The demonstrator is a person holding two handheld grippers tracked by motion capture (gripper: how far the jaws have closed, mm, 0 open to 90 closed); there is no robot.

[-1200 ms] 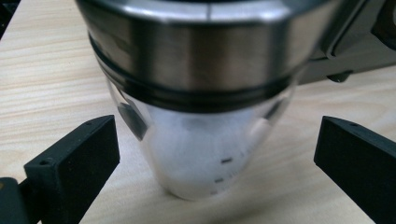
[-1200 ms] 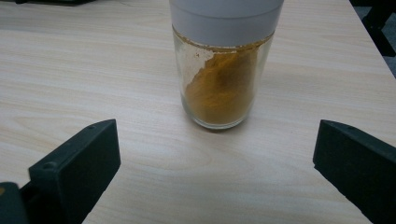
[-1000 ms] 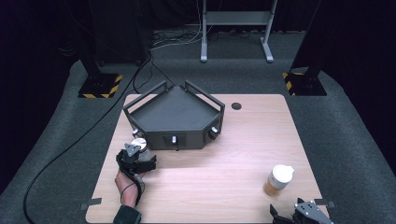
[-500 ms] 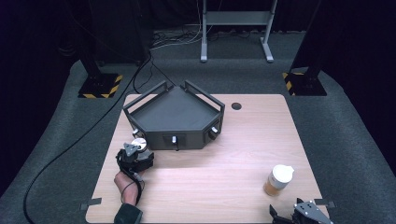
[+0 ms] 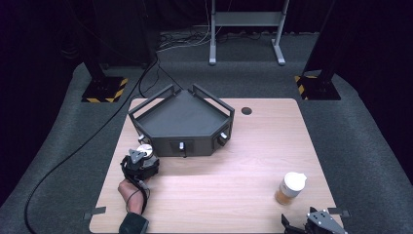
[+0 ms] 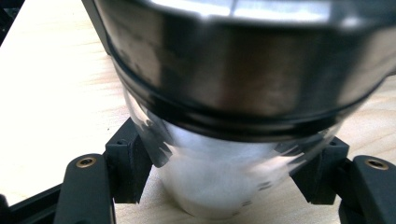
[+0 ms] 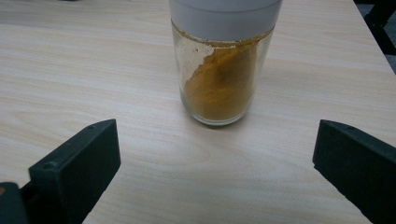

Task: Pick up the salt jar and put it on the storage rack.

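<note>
A dark tray sits mid-table, just beside your left gripper. Your left jaws clamp an upright clear shaker with a steel cap, white powder inside, at the table's left side. Your right gripper gapes wide, holding nothing, before an upright jar part full of orange powder, near the right front corner.

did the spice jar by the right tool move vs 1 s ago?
No. The spice jar stands at the same spot near the table's right edge, ahead of the open right tool.
</note>
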